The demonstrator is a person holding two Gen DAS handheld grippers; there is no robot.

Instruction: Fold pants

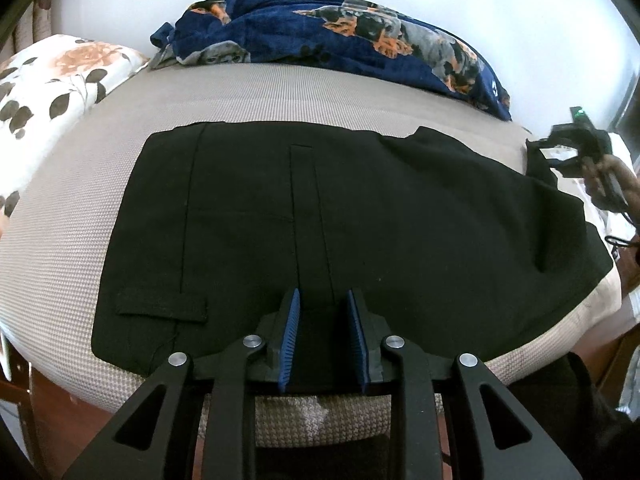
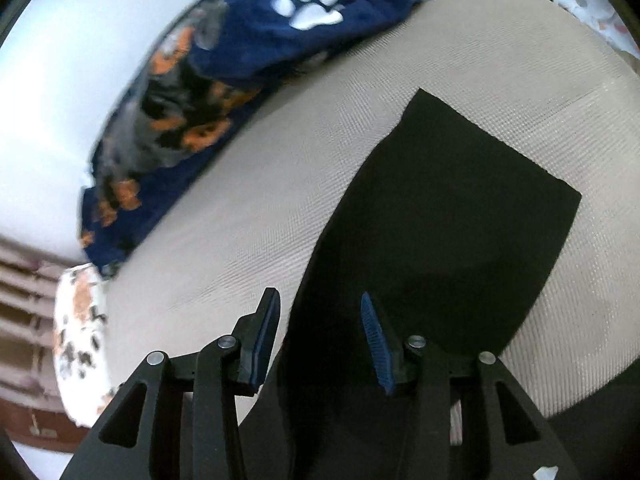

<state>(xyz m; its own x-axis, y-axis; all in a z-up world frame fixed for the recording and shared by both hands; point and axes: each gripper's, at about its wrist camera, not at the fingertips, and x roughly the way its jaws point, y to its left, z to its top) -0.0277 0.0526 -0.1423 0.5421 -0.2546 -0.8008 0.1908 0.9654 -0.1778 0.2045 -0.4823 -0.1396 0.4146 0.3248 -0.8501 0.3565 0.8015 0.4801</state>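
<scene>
Black pants [image 1: 360, 208] lie flat across the beige bed [image 1: 80, 240], with a folded-over hump toward their right end. My left gripper [image 1: 324, 296] rests over the pants' near edge. Its blue pads [image 1: 292, 332] stand a little apart, with black cloth seen between them but no visible pinch. At the far right a hand holds my right gripper [image 1: 558, 148] by the pants' right corner. In the right wrist view the right gripper [image 2: 318, 296] is open above the edge of the pants [image 2: 440, 220], with nothing between its fingers.
A navy dog-print blanket [image 1: 340, 28] is heaped along the back of the bed against a white wall. A floral pillow [image 1: 52, 76] lies at the left end. Bare beige cover [image 2: 260, 208] lies between pants and blanket. The wooden bed frame [image 1: 60, 392] shows below the front edge.
</scene>
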